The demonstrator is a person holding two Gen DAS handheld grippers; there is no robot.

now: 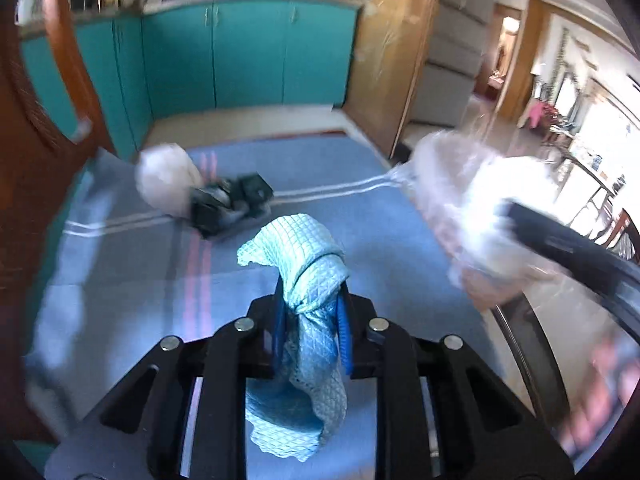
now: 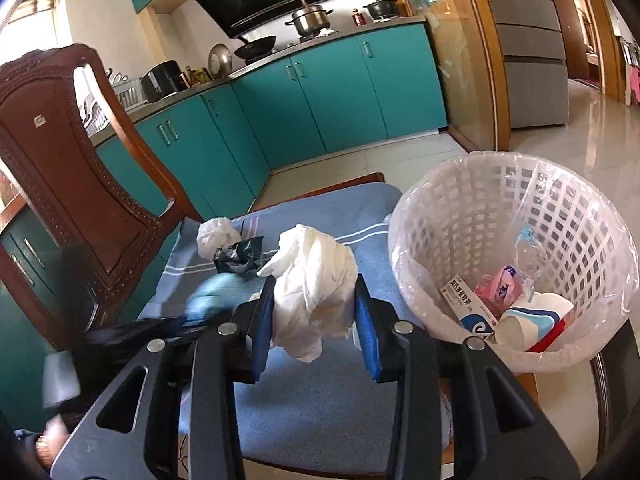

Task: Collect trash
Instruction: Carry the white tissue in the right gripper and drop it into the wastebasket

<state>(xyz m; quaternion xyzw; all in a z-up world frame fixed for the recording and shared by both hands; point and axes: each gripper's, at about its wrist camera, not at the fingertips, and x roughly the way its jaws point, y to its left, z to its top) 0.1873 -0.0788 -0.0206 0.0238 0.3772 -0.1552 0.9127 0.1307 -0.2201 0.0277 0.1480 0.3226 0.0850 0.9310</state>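
My left gripper (image 1: 310, 308) is clamped on a light blue quilted cloth (image 1: 304, 280), which bunches above the blue finger pads and hangs down below them. My right gripper (image 2: 316, 312) pinches a crumpled white tissue wad (image 2: 316, 280) between its pads, held above the blue striped cloth-covered surface (image 2: 320, 408). On that surface beyond lie a crumpled black wrapper (image 2: 238, 258) and, just behind and touching it, a white plastic bag scrap (image 2: 214, 236). To the right stands a white lattice plastic waste basket (image 2: 560, 216) with a clear liner, tilted toward me; inside are a white and blue carton (image 2: 466, 306), pink wrappers (image 2: 500, 288) and a paper cup (image 2: 528, 320). A carved brown wooden chair back (image 2: 76, 168) rises at left; teal kitchen cabinets (image 2: 332, 92) stand behind.
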